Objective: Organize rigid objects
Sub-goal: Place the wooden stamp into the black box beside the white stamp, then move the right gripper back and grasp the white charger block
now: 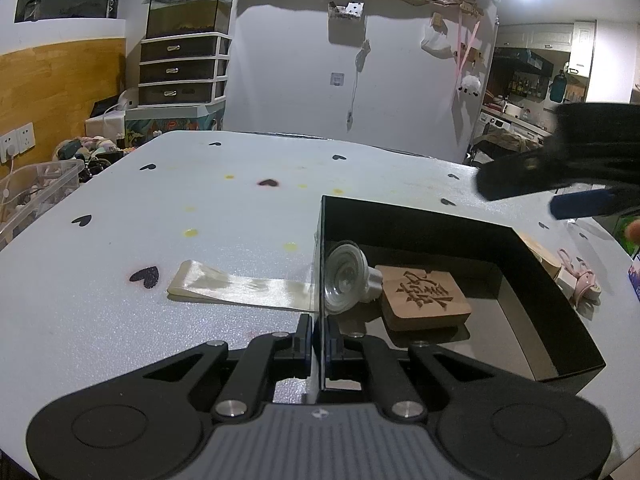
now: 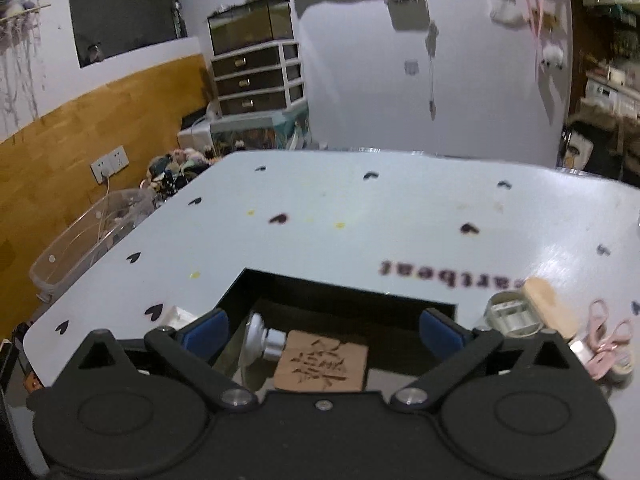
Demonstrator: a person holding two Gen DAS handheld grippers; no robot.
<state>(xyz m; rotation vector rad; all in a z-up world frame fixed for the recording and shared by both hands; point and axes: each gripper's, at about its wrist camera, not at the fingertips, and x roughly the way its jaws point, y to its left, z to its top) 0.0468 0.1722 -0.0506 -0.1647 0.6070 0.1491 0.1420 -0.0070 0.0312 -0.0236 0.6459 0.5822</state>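
Observation:
A black open box [image 1: 452, 227] stands on the white table [image 1: 240, 208]. In it lie a carved wooden tile [image 1: 424, 298] and a clear plastic suction cup [image 1: 348, 280]. My left gripper [image 1: 319, 344] is shut on the box's left wall. My right gripper [image 2: 322, 330] is open and empty above the box [image 2: 344, 294], with the tile [image 2: 322, 364] and cup [image 2: 260, 342] below it; it also shows at the right of the left wrist view [image 1: 560, 188]. A wooden-topped clear stamp [image 2: 528, 312] and pink scissors [image 2: 608, 332] lie right of the box.
A clear film strip [image 1: 240, 286] lies left of the box. A clear plastic bin [image 2: 88, 236] sits off the table's left edge. Drawers [image 1: 182, 68] stand by the back wall.

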